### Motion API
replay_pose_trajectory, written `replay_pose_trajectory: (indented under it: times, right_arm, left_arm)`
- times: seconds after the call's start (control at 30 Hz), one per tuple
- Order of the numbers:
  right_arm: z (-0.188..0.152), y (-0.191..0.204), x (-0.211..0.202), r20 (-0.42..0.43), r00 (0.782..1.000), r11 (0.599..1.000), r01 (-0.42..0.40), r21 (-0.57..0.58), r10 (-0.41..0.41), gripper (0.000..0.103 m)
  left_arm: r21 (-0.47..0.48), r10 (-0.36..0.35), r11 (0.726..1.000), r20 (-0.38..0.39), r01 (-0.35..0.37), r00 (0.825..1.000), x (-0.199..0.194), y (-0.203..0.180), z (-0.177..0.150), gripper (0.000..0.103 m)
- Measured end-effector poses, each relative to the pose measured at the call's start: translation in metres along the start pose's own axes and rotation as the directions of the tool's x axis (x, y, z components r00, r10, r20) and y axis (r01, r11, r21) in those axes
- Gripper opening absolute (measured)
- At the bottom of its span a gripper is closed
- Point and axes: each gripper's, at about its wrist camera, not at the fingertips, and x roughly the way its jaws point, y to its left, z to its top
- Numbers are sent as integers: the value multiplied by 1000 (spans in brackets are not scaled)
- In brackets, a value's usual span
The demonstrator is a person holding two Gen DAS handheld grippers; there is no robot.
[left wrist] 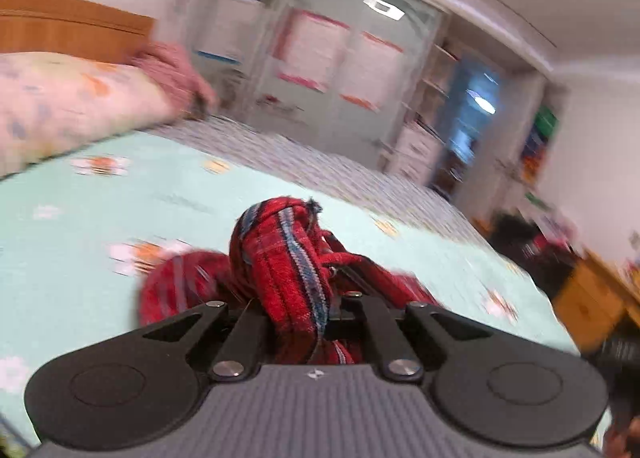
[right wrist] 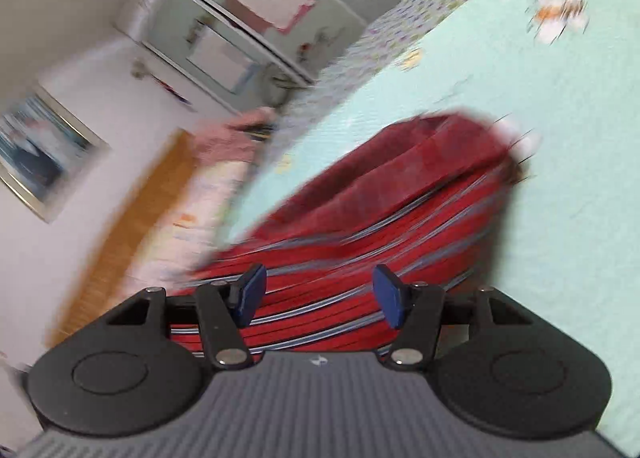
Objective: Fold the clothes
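While both views are smeared by motion blur, the main things read well enough

Garment: red plaid cloth w/ blue-grey stripes (left wrist: 280, 258), thick and fleecy-looking; I can't tell what kind of garment it is

Where it is: on a bed w/ a mint-green sheet printed w/ small flowers (left wrist: 100, 194); one bunch is lifted off the sheet, the rest lies in a loose heap (right wrist: 380, 194)

Left gripper (left wrist: 296, 310): jaws closed on a rolled-up bunch of the cloth, which stands up between the black arms and droops over both sides; the pads themselves are hidden by fabric

Right gripper (right wrist: 320, 298): jaws apart, blue pads (right wrist: 250, 294) showing, nothing between them; the heap sits just beyond the tips and spreads under them, contact unclear

Handling, my guess: soft, limp, light, not fragile; pile looks grippy, not slippery; it'll sag and bunch wherever it isn't held, so a pinch in the middle gives a wad, not a flat panel

Where to grip, my guess: a hem or corner, thin enough for the jaws; no clean edge is visible in the blur

State of fold: crumpled, no flat layers visible

Surroundings: floral pillow (left wrist: 60, 106) and wooden headboard (left wrist: 68, 26) at the bed's far end, pale wardrobe (left wrist: 320, 58) beyond
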Motion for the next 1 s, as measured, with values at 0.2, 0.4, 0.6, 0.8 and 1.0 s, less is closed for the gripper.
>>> replay_pose_trajectory:
  times: [0.2,0.4,0.6,0.8,1.0]
  right_arm:
    - [-7,-2,29,-39,987,980,148,-132,-154,65]
    - [-15,28,67,-98,982,944,125,-305,-161,68]
    - [0,108,121,-69,992,810,47,-585,-108,71]
    - [-7,175,218,-166,973,598,-37,-800,-162,85]
    - [-24,192,309,-352,902,668,-103,-737,-249,85]
  left_arm:
    - [33,122,992,-28,-121,992,-20,19,-5,4]
    - [64,140,989,-133,-132,981,-24,20,-28,4]
    - [18,148,989,-214,-147,966,-27,48,-37,4]
    - [5,154,987,-251,-158,956,-38,58,-49,4]
    - [0,163,986,-287,-170,944,-40,62,-62,4]
